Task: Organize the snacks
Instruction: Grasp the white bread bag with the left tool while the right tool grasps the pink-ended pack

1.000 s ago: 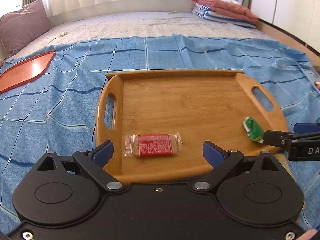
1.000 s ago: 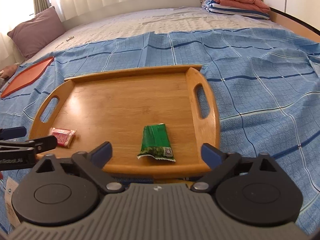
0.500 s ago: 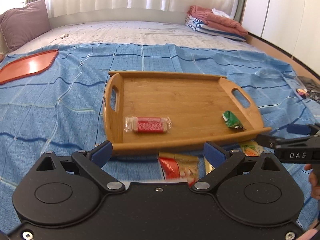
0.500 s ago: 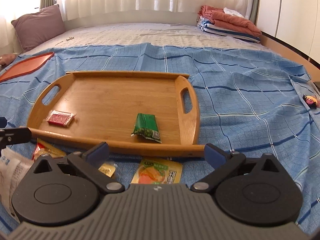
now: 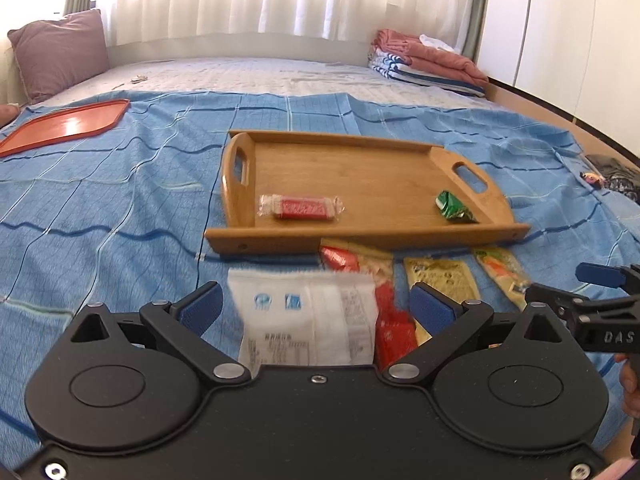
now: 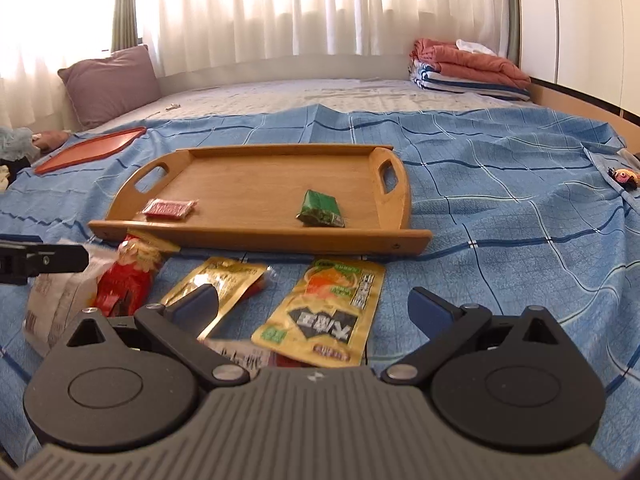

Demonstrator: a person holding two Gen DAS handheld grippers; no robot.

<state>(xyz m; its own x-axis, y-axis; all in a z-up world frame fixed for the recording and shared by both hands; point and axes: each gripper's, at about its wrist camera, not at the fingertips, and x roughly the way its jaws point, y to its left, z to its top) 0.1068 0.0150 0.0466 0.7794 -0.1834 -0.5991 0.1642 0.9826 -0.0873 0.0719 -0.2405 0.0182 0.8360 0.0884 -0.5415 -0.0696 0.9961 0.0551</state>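
Observation:
A wooden tray lies on the blue bedspread and holds a red wrapped bar and a green packet. In front of the tray lie loose snacks: a white packet, a red packet, a gold packet and a yellow-orange packet. My left gripper is open above the white packet. My right gripper is open above the yellow-orange packet.
An orange tray lies at the far left of the bed. A purple pillow sits at the back left and folded blankets at the back right. Small dark items lie at the right edge.
Both grippers have pulled back from the tray and stay open. The loose packets in front of the tray have come into view beneath them.

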